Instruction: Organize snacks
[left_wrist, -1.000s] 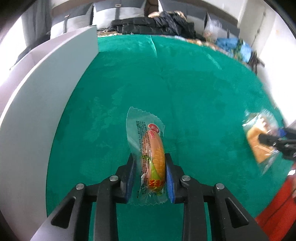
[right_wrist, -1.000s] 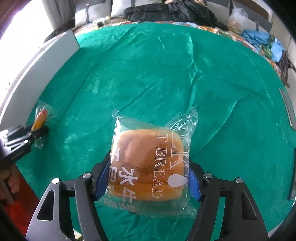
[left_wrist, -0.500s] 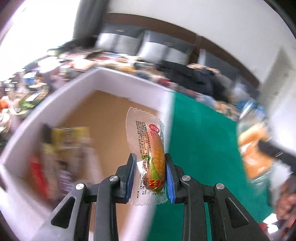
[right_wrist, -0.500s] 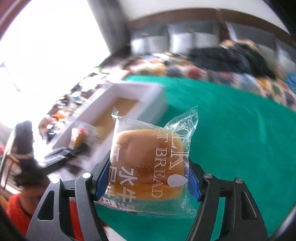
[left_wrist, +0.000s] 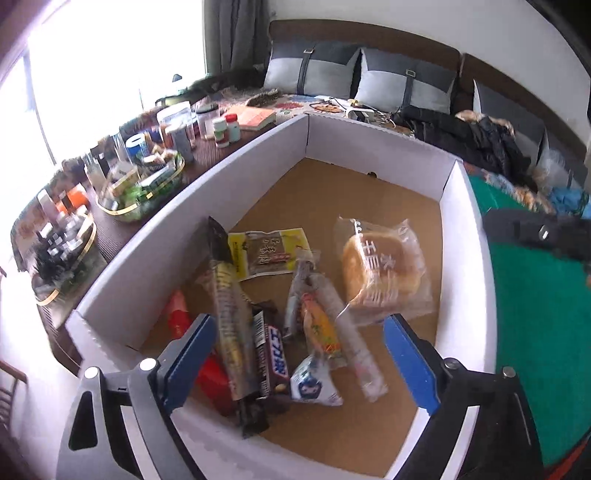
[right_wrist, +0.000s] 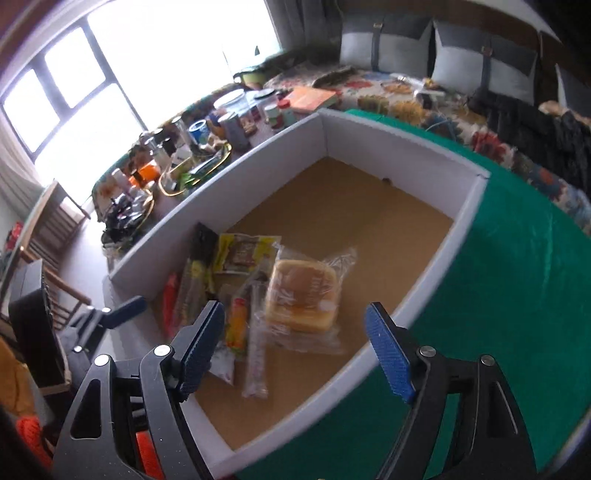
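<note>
Both the left gripper (left_wrist: 297, 350) and the right gripper (right_wrist: 295, 339) hang wide apart and hold nothing above the white-walled box (left_wrist: 373, 142), which stands on the green cloth (right_wrist: 517, 258). The bread packet (left_wrist: 382, 269) lies on the cardboard floor near the right wall, and the corn sausage (left_wrist: 319, 328) lies just beside it among the other wrapped snacks, perhaps overlapping one. The far half of the floor (right_wrist: 343, 199) is bare up to the back wall.

Left gripper (left_wrist: 295, 350) and right gripper (right_wrist: 293, 338) both hang spread wide, holding nothing.
</note>
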